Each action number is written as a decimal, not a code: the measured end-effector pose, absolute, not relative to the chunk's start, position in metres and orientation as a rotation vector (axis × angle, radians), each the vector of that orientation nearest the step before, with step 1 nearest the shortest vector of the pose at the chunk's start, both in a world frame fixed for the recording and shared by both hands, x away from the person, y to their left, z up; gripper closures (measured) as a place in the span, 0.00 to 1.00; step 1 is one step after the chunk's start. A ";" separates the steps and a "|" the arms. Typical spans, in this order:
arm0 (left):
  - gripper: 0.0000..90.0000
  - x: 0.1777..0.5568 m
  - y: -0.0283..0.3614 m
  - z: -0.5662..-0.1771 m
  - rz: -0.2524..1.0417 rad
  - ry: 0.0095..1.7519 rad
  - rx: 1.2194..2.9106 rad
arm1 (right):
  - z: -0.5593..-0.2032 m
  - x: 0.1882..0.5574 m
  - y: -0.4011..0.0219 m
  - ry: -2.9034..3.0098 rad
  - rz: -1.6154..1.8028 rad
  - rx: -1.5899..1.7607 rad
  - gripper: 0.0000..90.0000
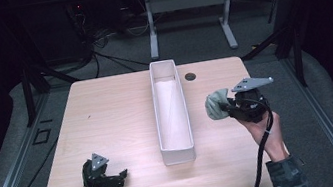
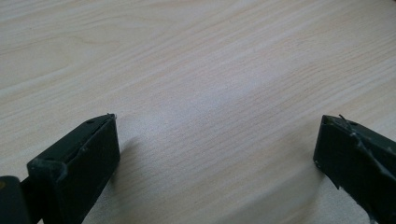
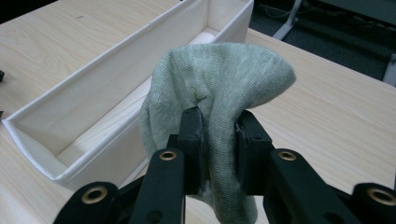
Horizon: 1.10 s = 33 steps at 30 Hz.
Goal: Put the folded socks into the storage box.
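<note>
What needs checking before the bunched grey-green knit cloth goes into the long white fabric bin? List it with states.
1. Right gripper clamped on the bunched grey-green knit cloth: ok.
2. Cloth lifted off the pale wooden table: ok.
3. Long white fabric bin upright, open on top: ok.
4. Cloth over the bin: not ok, it hangs beside it.
5. Left gripper open, away from the bin: ok.
6. Bin's far end free of contents: cannot tell.

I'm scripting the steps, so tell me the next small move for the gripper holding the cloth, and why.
Probably carry it sideways over the white box. The right gripper is shut on the green cloth, which hangs beside the box, not yet above its opening.
</note>
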<state>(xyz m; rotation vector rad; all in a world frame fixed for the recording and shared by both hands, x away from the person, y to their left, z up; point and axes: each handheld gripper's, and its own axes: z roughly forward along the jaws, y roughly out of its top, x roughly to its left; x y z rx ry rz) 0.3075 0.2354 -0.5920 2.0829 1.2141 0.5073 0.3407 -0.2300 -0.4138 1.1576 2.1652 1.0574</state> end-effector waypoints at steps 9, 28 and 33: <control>0.00 0.307 0.235 -0.592 0.507 1.214 2.083 | -0.406 0.342 -0.217 2.181 1.074 1.118 0.83; 0.00 0.307 0.235 -0.592 0.508 1.213 2.084 | -0.394 0.341 -0.190 2.209 1.091 1.031 0.83; 0.00 0.307 0.235 -0.592 0.508 1.213 2.084 | -0.394 0.341 -0.182 2.234 1.090 1.009 0.83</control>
